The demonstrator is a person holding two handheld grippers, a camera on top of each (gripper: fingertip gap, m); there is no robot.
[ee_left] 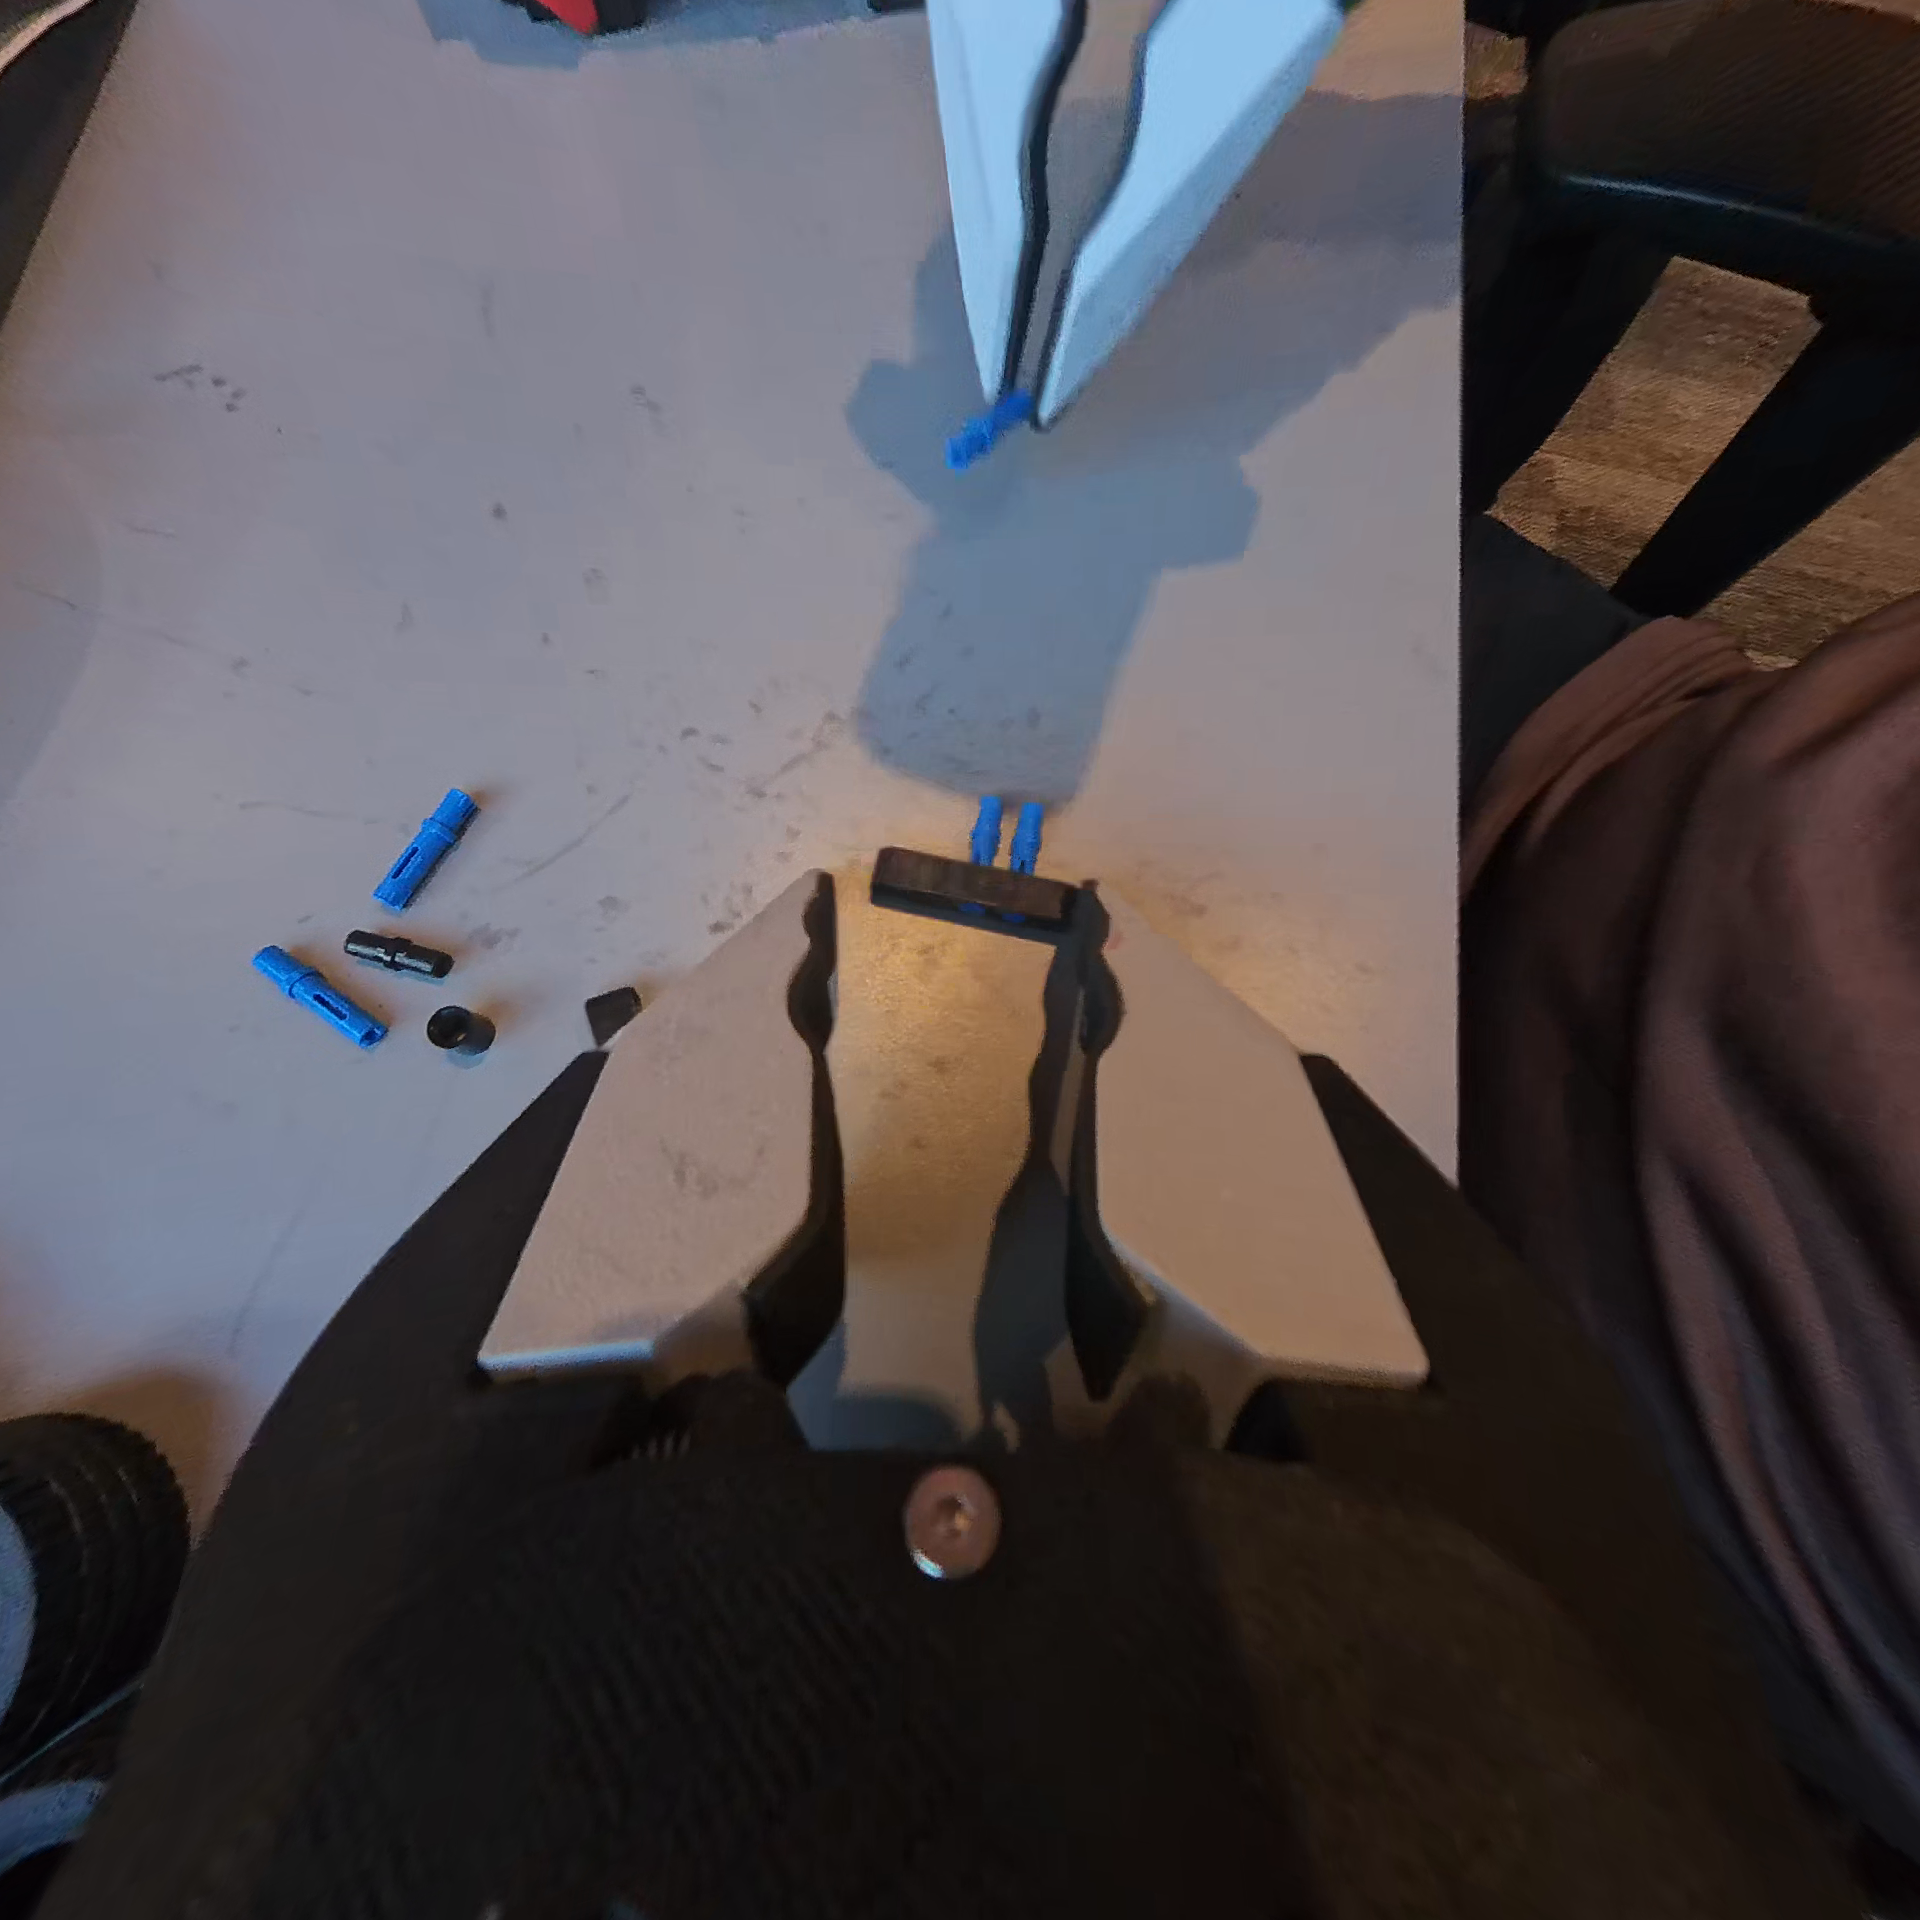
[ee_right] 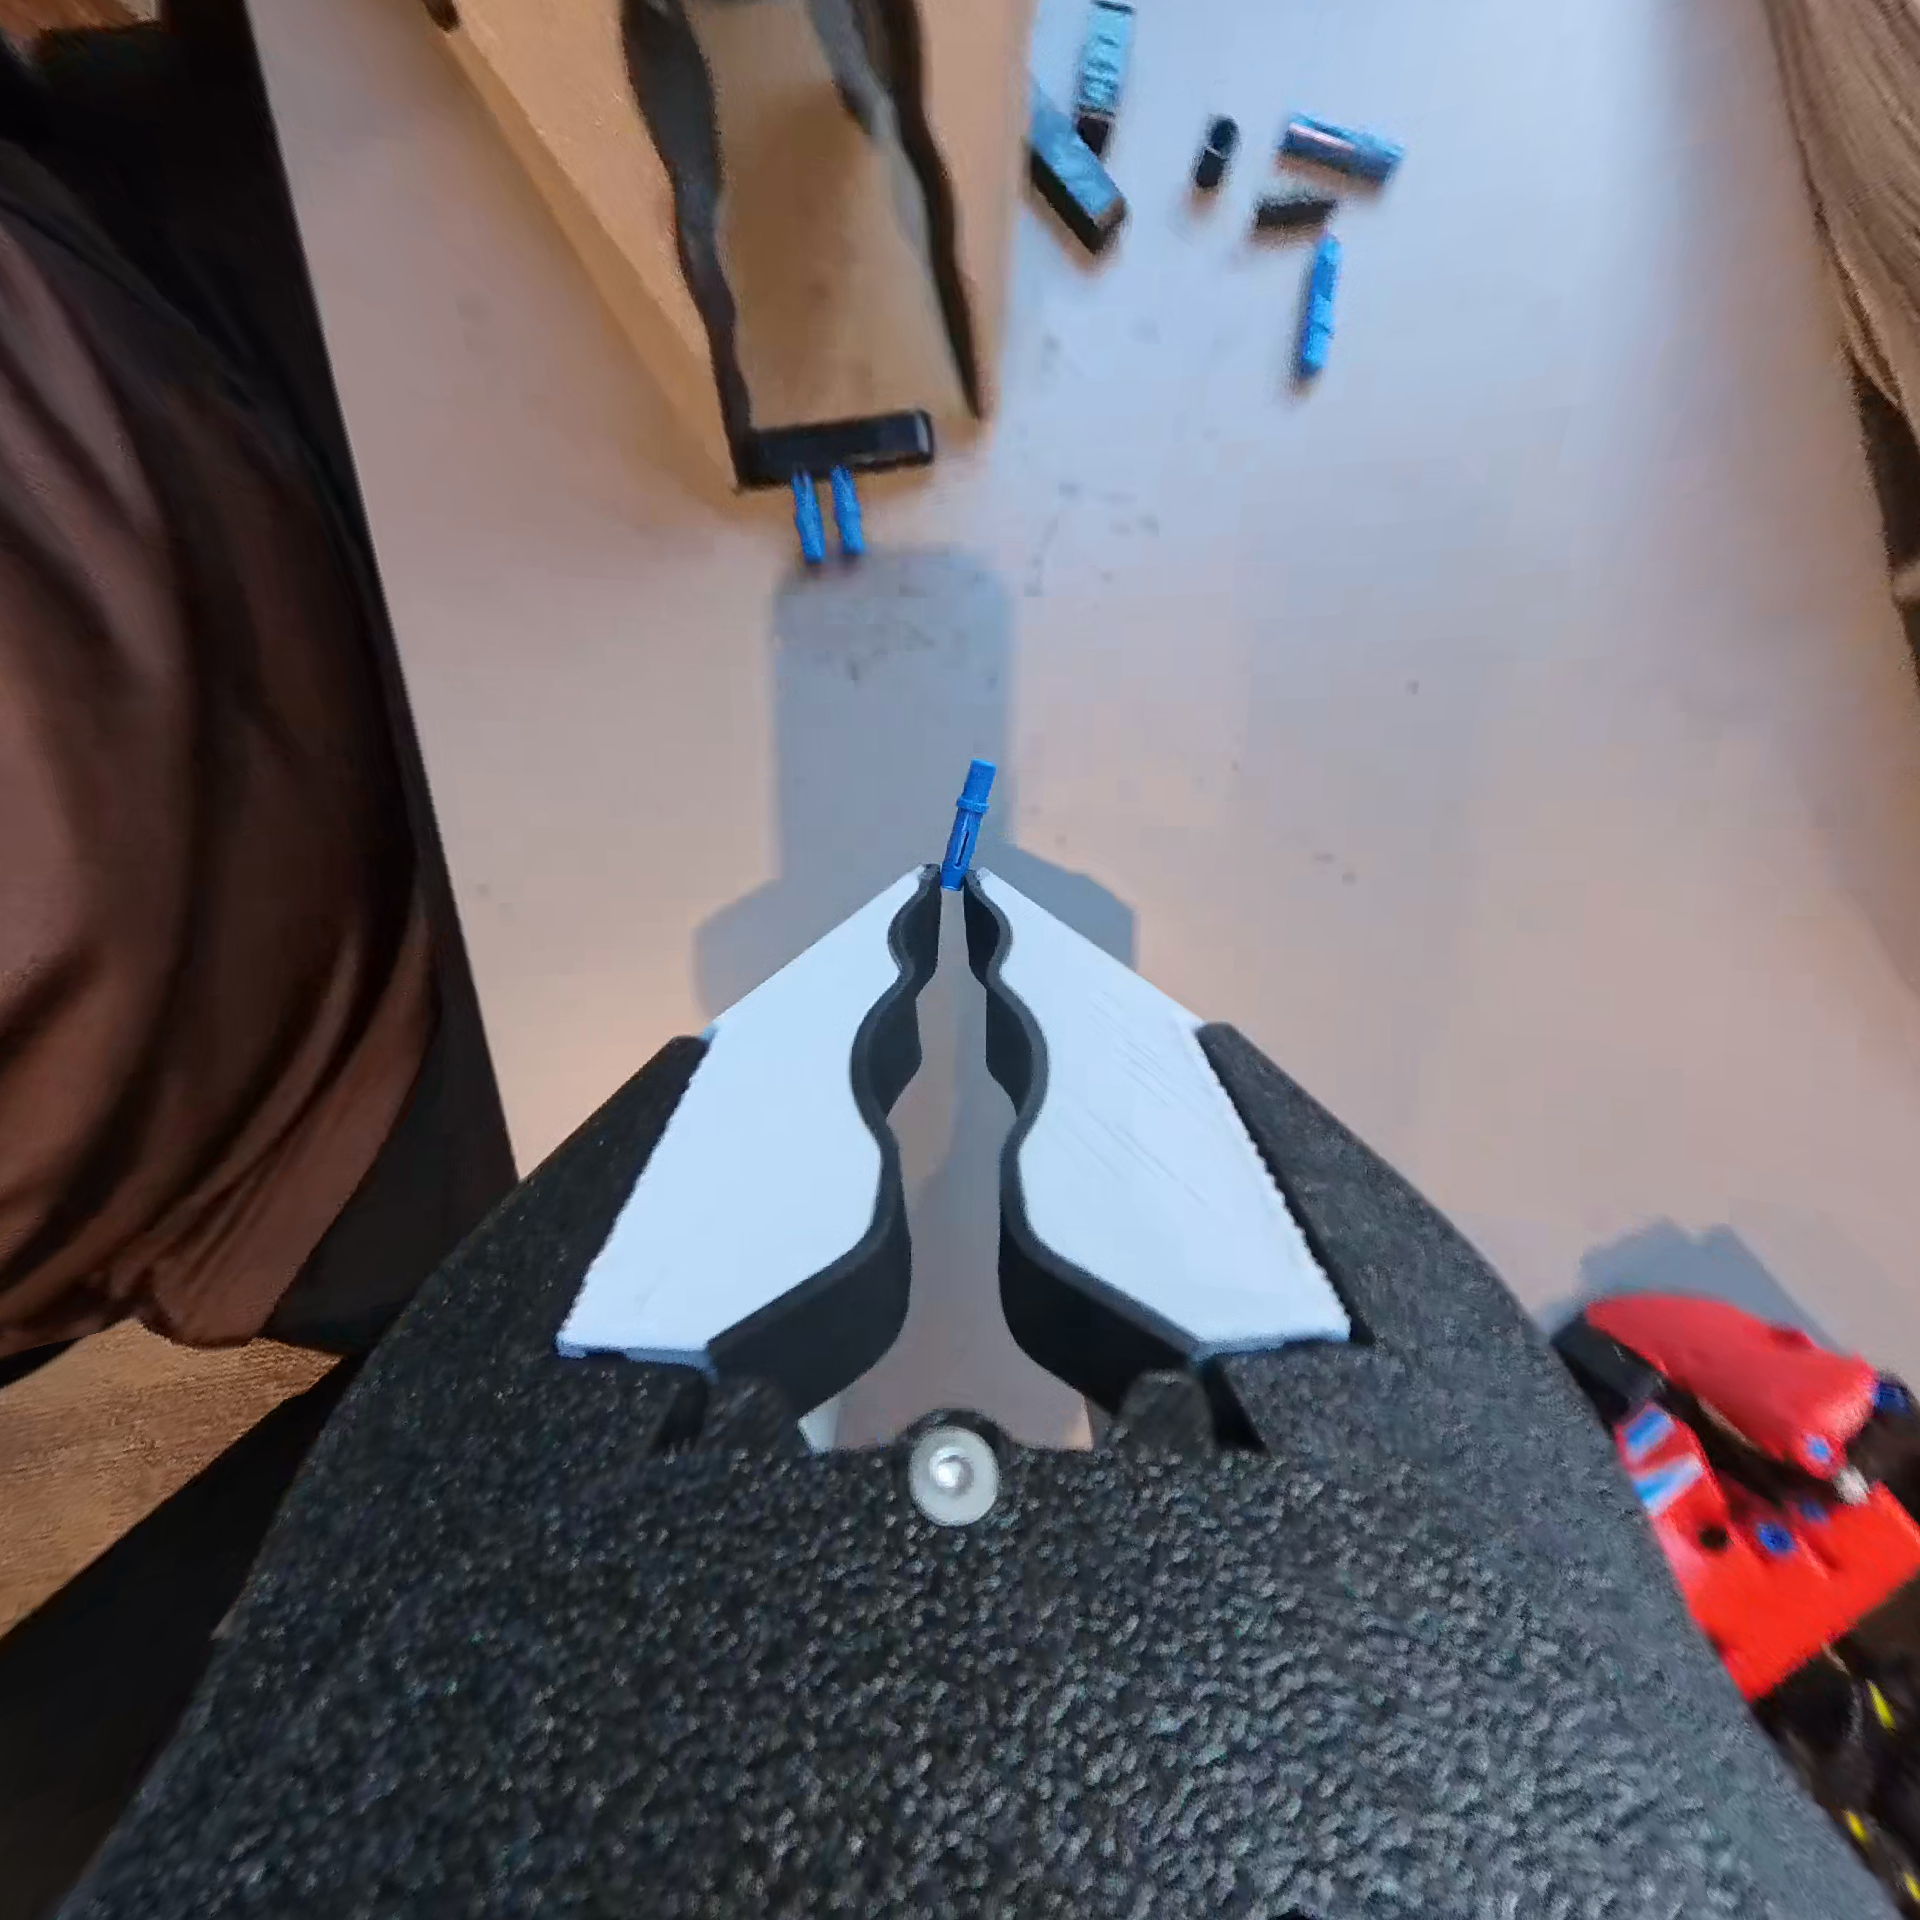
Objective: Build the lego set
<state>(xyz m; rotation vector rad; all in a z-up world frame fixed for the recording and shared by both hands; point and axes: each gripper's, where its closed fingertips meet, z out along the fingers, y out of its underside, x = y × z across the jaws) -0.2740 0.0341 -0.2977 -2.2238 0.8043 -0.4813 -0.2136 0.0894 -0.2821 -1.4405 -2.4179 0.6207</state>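
A short black beam with two blue pins through it lies on the white table. It sits between the fingertips of my left gripper. Its right end touches the right finger; a gap shows between its left end and the other finger, so the jaws stand open. The right wrist view shows the same beam and gap. My right gripper is shut on a blue pin, which sticks out past its tips, held above the table. The left wrist view also shows this pin.
Two loose blue pins, a black pin, a black bush and a small black piece lie left of my left gripper. A red model sits beside my right gripper. The table edge and a person's clothing are near. The left gripper's tips are roughly 9 cm from the right gripper's.
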